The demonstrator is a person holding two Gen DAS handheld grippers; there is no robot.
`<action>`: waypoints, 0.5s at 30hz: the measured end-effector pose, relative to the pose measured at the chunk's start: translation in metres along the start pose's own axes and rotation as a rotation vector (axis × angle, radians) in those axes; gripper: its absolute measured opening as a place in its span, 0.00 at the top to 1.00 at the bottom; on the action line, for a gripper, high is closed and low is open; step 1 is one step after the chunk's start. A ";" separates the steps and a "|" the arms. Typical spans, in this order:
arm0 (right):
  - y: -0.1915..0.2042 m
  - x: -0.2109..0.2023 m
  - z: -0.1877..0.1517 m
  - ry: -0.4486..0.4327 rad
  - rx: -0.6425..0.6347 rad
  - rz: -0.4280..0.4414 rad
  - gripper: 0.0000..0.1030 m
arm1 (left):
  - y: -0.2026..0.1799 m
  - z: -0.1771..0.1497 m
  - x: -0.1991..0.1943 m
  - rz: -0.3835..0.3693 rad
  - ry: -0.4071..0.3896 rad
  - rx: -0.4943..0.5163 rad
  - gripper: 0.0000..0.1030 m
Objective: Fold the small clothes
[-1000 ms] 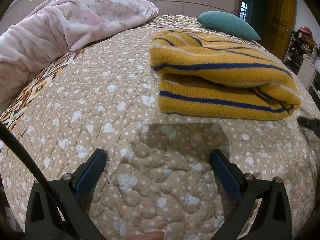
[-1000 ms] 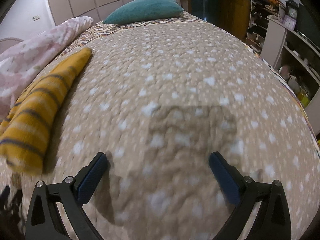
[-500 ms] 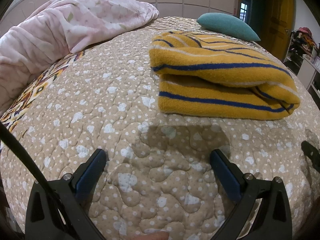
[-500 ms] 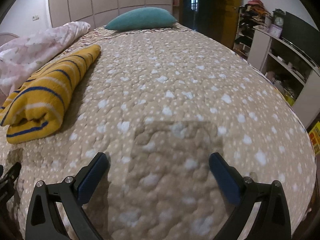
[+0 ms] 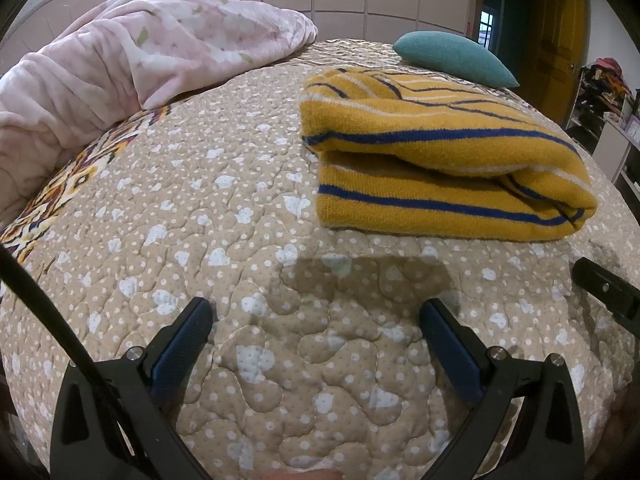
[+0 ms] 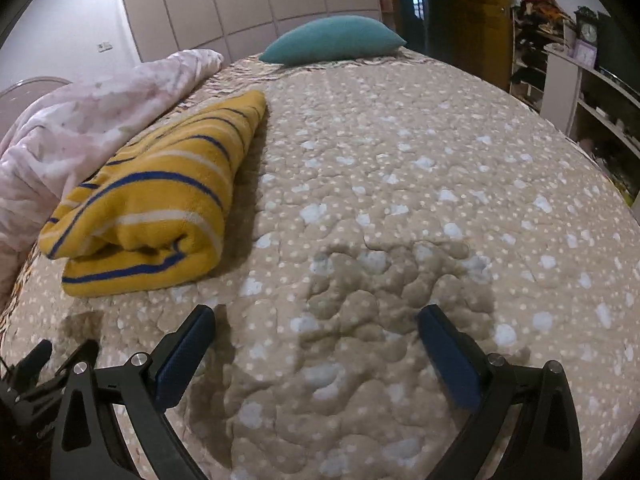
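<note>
Yellow striped sweater [image 5: 444, 168] lies folded on the bed [image 5: 248, 264], untouched by either tool.
From the left tool [image 5: 316, 322] it sits at one o'clock, long axis crosswise; from the right tool [image 6: 316, 322], at ten o'clock, well apart. Both tools are spread and empty; the left is nearer.

Folded garment [image 5: 444, 176] mustard yellow, blue and white stripes. Quilt [image 5: 248, 240] tan with white dots and white blobs; its edge [image 5: 60, 188] orange, dark and white geometric. Blanket [image 5: 132, 60] pale pink, faint floral. Pillow [image 6: 332, 40] teal. Finger pads [image 6: 184, 352] blue, frames black.
</note>
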State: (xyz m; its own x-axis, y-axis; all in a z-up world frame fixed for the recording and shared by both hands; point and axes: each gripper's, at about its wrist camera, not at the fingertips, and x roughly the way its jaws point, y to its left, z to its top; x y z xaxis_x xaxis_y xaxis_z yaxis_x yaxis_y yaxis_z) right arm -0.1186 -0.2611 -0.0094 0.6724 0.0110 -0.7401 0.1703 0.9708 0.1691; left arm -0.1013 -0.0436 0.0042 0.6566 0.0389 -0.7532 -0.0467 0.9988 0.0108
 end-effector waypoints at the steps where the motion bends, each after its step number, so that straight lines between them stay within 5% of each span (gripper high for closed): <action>1: -0.001 0.000 -0.001 -0.005 -0.001 0.005 0.00 | 0.000 0.000 0.000 0.001 -0.004 -0.001 0.00; 15: 0.010 0.000 -0.007 -0.029 -0.072 -0.059 0.00 | -0.002 -0.006 -0.005 0.009 -0.030 0.000 0.00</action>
State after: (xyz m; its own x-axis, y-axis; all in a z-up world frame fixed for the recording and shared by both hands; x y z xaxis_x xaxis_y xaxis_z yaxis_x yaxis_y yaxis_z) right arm -0.1213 -0.2496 -0.0122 0.6832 -0.0527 -0.7283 0.1587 0.9843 0.0776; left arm -0.1090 -0.0461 0.0044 0.6781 0.0491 -0.7333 -0.0530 0.9984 0.0179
